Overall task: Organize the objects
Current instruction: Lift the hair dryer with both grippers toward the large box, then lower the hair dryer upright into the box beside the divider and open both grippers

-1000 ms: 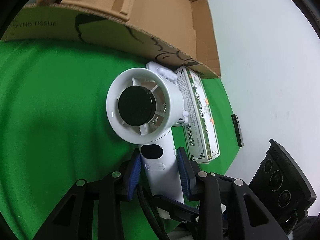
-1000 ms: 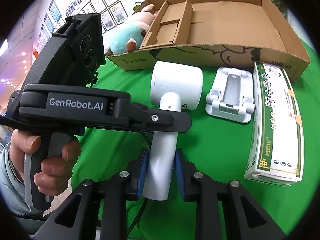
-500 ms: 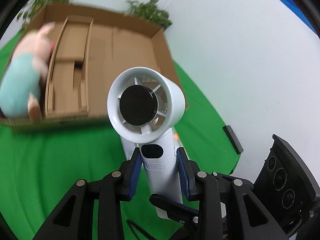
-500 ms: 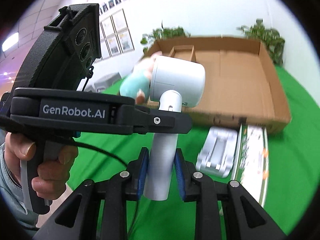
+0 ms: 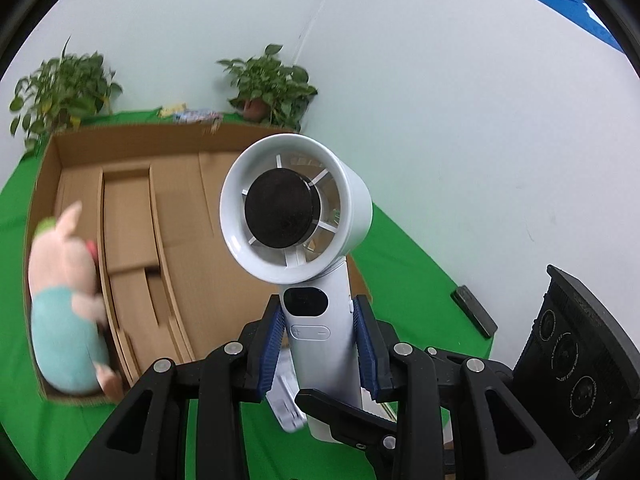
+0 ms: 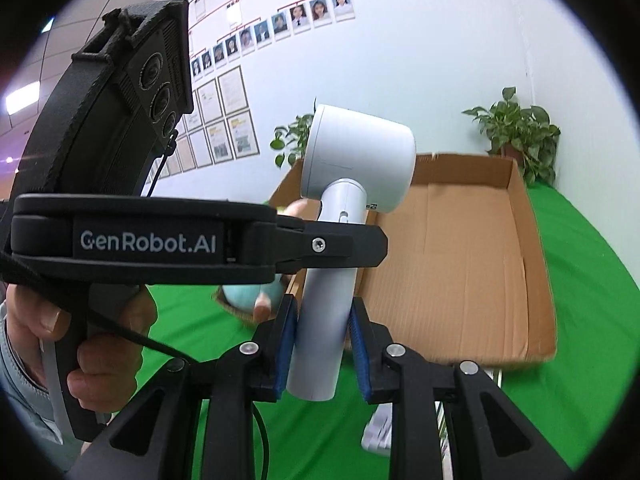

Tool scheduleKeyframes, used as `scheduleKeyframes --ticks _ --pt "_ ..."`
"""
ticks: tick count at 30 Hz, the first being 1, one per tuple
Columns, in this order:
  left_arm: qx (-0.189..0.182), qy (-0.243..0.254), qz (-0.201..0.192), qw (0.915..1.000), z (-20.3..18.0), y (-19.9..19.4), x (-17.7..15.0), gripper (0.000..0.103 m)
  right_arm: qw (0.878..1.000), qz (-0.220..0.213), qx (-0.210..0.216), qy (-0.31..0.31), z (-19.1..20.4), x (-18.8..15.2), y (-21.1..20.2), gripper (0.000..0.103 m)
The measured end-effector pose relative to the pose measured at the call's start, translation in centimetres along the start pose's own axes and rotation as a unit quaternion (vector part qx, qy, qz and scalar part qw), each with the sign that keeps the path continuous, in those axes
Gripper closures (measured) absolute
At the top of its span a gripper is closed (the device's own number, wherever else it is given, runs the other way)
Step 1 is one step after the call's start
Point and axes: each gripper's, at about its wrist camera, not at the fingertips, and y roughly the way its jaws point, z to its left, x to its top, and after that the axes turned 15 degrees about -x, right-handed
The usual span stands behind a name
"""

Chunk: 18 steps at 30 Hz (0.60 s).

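Both grippers grasp the same white handheld fan (image 5: 296, 216) by its handle, held upright in the air in front of the cardboard box (image 5: 192, 240). In the left wrist view the left gripper (image 5: 320, 344) has its blue pads (image 5: 272, 344) pressed on both sides of the handle just below the small dark display (the round intake with its black hub faces the camera). In the right wrist view the right gripper (image 6: 320, 344) clamps the lower handle, with the fan's barrel at 12 o'clock and the open box at 2 o'clock on the green cloth (image 6: 580, 264). A plush pig (image 5: 68, 312) lies in the box's left compartment, at 9 o'clock in the left wrist view. Two potted plants (image 5: 268, 88) stand behind the box against the white wall.
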Motion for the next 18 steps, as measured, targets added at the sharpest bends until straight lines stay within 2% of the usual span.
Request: scheduleKeyframes --ticks 8,18 --pt "0.008 0.008 0.001 0.9999 0.4 0.2 2.9 0.072 1.000 0.001 0.003 0.007 -0.6 1.7 2.3 0.078" --pt "0.024 -0.039 0.029 0.9985 6.7 4.2 2.7 0.072 0.998 0.058 0.026 0.023 -1.1 1.1 6.7 0.078"
